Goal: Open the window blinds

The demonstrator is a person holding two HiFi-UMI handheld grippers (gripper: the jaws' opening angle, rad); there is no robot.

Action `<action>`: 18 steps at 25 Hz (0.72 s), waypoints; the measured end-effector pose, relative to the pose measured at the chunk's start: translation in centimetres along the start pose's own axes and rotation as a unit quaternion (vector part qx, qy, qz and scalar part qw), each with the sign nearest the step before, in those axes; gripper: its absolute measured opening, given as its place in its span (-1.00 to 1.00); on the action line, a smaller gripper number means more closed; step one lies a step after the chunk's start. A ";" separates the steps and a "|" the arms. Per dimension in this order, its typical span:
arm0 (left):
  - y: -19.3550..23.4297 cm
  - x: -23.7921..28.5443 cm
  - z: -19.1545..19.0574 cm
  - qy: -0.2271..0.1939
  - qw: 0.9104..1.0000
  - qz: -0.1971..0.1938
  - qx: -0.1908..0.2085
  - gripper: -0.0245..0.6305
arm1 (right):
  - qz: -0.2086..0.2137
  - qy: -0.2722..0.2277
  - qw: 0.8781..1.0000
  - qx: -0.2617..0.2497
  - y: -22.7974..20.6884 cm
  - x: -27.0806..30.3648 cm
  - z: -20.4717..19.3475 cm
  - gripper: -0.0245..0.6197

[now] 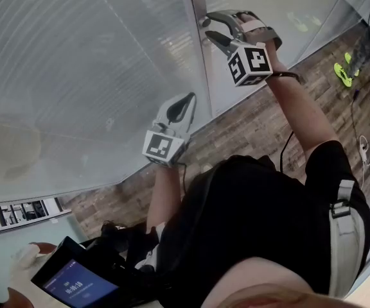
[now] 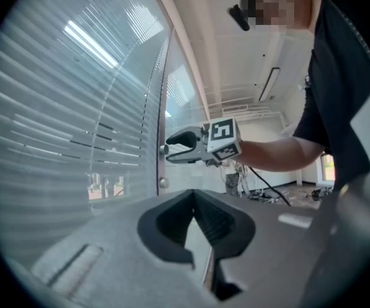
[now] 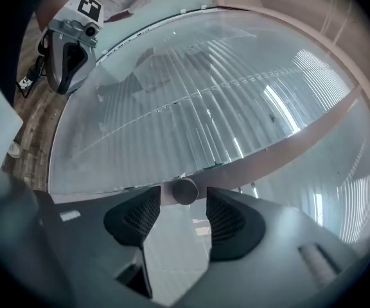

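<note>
Knob-turning step: my right gripper (image 1: pixel 208 29) has its jaws wide around the round control knob (image 3: pixel 185 191) on the window frame (image 1: pixel 201 63), pads not pressing. My left gripper (image 1: pixel 186 101) is pinched together, empty, near the blinds (image 1: pixel 76 69), which look mostly closed. Next I'd clamp the knob and twist. No containers here

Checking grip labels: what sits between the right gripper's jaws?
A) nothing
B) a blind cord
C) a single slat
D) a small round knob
D: in the right gripper view a small round knob on the window frame sits between the parted jaws of the right gripper, with a gap to the pad on each side.
</note>
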State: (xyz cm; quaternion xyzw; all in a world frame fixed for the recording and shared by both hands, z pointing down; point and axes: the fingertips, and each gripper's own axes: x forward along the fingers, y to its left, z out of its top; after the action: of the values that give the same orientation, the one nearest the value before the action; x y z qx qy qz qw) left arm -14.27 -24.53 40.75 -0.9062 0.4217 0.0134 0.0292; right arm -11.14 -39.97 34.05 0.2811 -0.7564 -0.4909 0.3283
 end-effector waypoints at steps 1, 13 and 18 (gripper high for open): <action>0.0 -0.1 -0.1 0.001 1.000 0.000 0.001 -0.92 | -0.001 0.002 1.000 -0.006 0.0 0.2 0.0 -0.25; 0.6 -0.8 -0.7 0.006 1.000 0.017 -0.013 -0.92 | -0.017 0.023 0.998 -0.049 -0.2 1.5 -0.4 -0.54; 0.8 -1.0 -0.8 0.002 1.000 0.020 -0.005 -0.92 | -0.022 0.024 0.999 -0.037 -0.3 1.6 -0.3 -0.54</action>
State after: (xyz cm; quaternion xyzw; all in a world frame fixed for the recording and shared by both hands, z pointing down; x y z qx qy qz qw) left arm -15.48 -24.34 41.53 -0.8976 0.4399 0.0146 0.0236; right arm -11.85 -41.44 34.18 0.2970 -0.7234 -0.5187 0.3455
